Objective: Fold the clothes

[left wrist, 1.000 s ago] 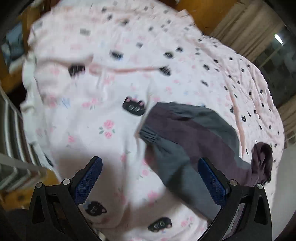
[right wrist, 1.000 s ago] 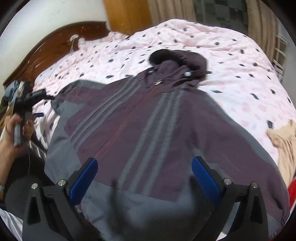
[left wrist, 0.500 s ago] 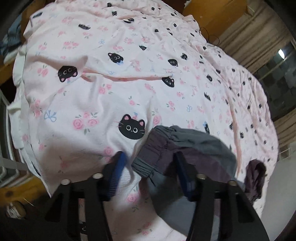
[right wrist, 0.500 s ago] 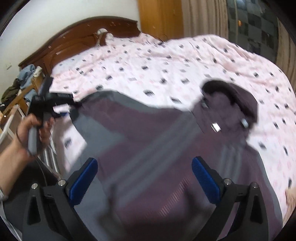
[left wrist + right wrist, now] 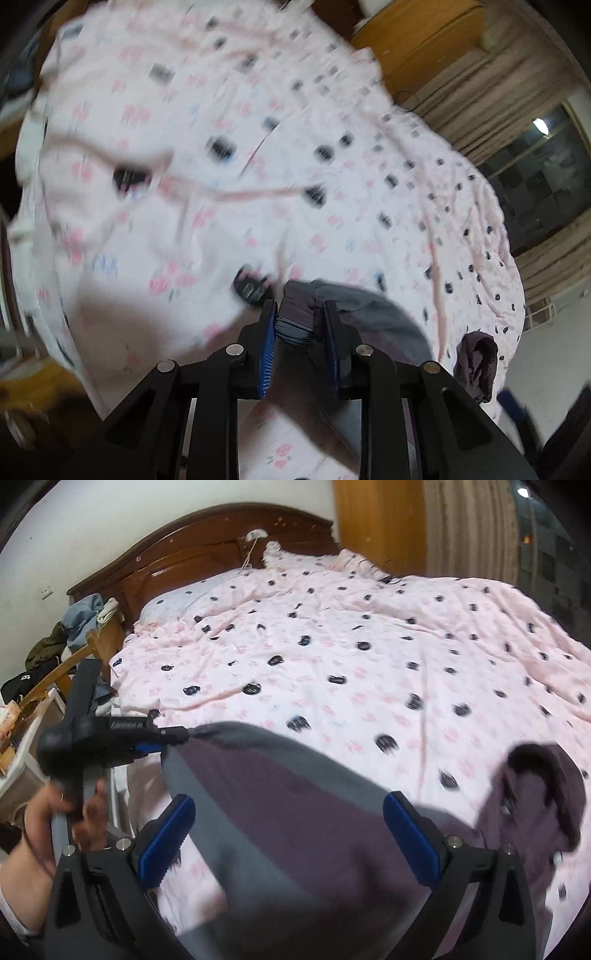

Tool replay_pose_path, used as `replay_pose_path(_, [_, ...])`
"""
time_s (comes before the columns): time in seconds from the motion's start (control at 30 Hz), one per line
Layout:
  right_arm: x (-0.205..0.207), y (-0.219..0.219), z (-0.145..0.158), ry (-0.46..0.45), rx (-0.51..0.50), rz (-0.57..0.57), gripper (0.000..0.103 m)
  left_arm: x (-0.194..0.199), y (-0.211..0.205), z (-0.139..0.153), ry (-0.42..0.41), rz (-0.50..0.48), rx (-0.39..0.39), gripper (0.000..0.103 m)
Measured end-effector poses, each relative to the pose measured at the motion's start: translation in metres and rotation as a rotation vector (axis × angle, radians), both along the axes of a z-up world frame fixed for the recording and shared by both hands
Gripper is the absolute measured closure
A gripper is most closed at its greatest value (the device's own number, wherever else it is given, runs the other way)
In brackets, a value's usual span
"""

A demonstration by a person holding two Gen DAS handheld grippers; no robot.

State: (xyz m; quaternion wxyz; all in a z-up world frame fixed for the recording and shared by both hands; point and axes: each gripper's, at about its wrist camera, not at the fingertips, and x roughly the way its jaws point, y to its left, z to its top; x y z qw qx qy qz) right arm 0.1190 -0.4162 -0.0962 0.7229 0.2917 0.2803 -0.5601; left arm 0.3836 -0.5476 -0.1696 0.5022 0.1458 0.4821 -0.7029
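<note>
We see a home bedroom: bed (image 5: 369,672) with pink cat-print quilt (image 5: 388,653), carved wooden headboard (image 5: 207,550), beige curtains (image 5: 469,528) by a dark window (image 5: 535,177), wardrobe (image 5: 376,517), clothes piled on a chair (image 5: 70,627).

1. The left gripper (image 5: 300,325) has its jaws pressed close together, pinching the cuff (image 5: 295,317) between the blue pads.
2. The left hand (image 5: 55,819) wraps the gripper's handle, left of the cuff.
3. The right gripper (image 5: 288,834) has its jaws spread wide, hanging above the jacket (image 5: 295,849) without touching it.
</note>
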Motion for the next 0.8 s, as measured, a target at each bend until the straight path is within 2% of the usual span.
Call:
replay_pose_path(0.1, [0.0, -0.019, 0.002, -0.034, 0.019, -0.008, 0.0, -0.008, 0.009, 0.022, -0.092, 0.013, -0.119, 0.083])
replay_pose_path(0.13, [-0.001, -0.022, 0.0, -0.046, 0.03, -0.012, 0.0, -0.009, 0.007, 0.019, -0.115, 0.021, -0.108, 0.083])
replay_pose_path(0.23, [-0.002, -0.029, -0.019, -0.064, 0.106, -0.015, 0.0, -0.003, -0.006, -0.005, -0.168, 0.05, 0.011, 0.083])
replay_pose_path(0.3, [-0.001, -0.034, -0.035, -0.052, 0.17, -0.011, 0.0, 0.001, -0.012, -0.024, -0.166, 0.066, 0.095, 0.082])
replay_pose_path(0.4, [0.007, -0.036, -0.067, 0.035, 0.277, 0.006, 0.0, 0.008, -0.017, -0.043, -0.136, 0.089, 0.175, 0.079])
replay_pose_path(0.5, [0.016, -0.03, -0.094, 0.134, 0.334, 0.038, 0.0, 0.014, -0.013, -0.03, -0.141, 0.127, 0.145, 0.077])
replay_pose_path(0.57, [0.02, -0.024, -0.109, 0.192, 0.35, 0.054, 0.0, 0.029, -0.007, -0.014, -0.15, 0.212, 0.086, 0.077])
replay_pose_path(0.63, [0.019, -0.021, -0.112, 0.203, 0.332, 0.057, 0.0, 0.044, -0.006, -0.001, -0.113, 0.253, 0.028, 0.077])
replay_pose_path(0.73, [0.009, -0.008, -0.098, 0.17, 0.282, 0.035, 0.001, 0.047, -0.01, 0.009, -0.011, 0.183, -0.021, 0.077])
replay_pose_path(0.8, [0.0, 0.002, -0.085, 0.138, 0.243, 0.016, 0.001, 0.03, -0.011, 0.01, 0.039, 0.07, -0.036, 0.077])
